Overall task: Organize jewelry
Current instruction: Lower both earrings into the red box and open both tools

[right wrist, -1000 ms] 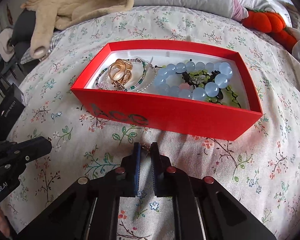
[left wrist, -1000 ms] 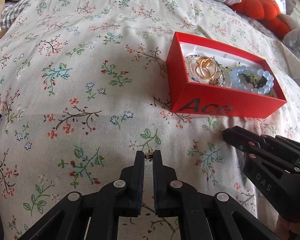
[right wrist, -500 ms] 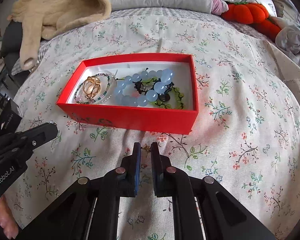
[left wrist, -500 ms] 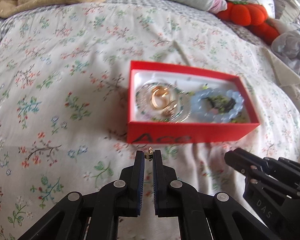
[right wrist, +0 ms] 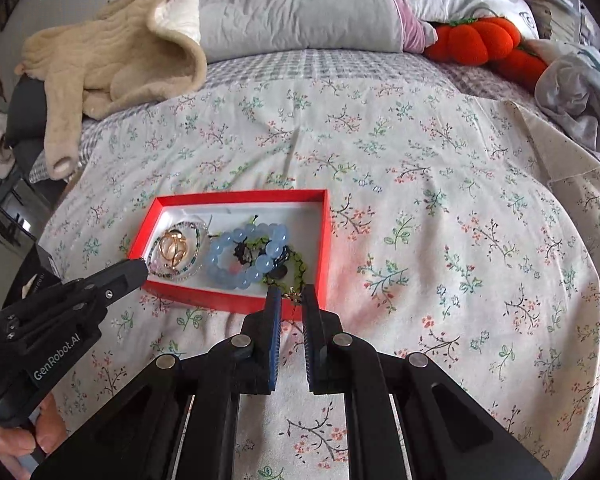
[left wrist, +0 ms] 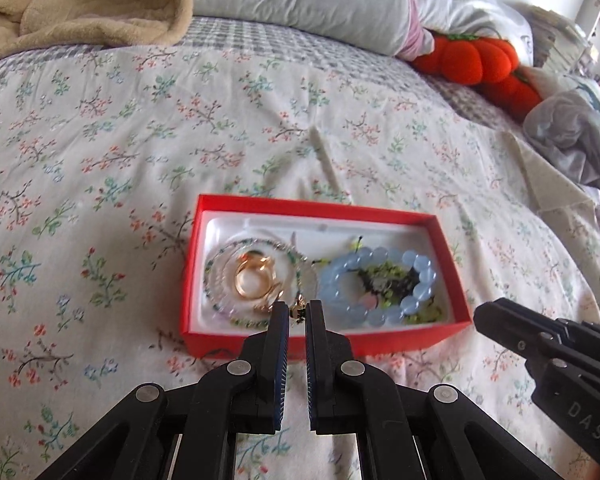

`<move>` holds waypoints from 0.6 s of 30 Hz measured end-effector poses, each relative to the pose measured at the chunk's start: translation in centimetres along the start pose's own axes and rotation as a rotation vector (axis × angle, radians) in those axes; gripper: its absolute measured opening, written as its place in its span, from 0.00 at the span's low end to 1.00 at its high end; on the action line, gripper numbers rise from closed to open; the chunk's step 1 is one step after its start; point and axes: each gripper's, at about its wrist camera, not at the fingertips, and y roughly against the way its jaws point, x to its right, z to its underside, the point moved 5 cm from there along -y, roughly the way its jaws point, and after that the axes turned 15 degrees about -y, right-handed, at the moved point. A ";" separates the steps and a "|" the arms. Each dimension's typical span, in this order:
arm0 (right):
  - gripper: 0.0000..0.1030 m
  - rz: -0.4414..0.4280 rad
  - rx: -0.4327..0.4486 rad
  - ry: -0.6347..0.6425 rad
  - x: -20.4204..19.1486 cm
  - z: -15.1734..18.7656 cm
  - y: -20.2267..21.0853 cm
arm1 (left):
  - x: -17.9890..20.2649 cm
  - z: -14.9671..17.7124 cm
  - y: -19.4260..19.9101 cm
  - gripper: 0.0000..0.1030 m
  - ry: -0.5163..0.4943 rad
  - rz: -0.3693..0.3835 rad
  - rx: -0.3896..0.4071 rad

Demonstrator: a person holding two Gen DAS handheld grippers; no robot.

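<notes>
A small gold earring [left wrist: 299, 309] is pinched between the nearly closed tips of the left gripper [left wrist: 297, 312], held above the near edge of the red box [left wrist: 448, 240] on the floral bedspread [left wrist: 100, 152]. Inside the box, gold rings [left wrist: 255, 280] are seen left of a blue bead bracelet [left wrist: 380, 284]. A second small gold earring [right wrist: 294, 295] is clamped in the narrow right gripper [right wrist: 291, 300].

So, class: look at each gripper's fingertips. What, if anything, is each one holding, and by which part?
The left gripper pinches a tiny gold earring at its fingertips. The right gripper pinches a similar small gold piece. Which part each grips cannot be told.
</notes>
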 end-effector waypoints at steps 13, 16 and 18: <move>0.10 -0.020 -0.015 -0.063 1.6 -1.4 -1.7 | 1.6 -1.0 -2.7 0.10 -0.048 -0.007 0.030; 0.10 -0.020 -0.024 -0.065 1.6 -1.3 -2.0 | 1.5 -1.0 -2.3 0.28 -0.043 -0.015 0.026; 0.10 -0.018 -0.025 -0.059 1.5 -1.3 -2.1 | 1.4 -1.0 -1.9 0.30 -0.043 -0.020 0.024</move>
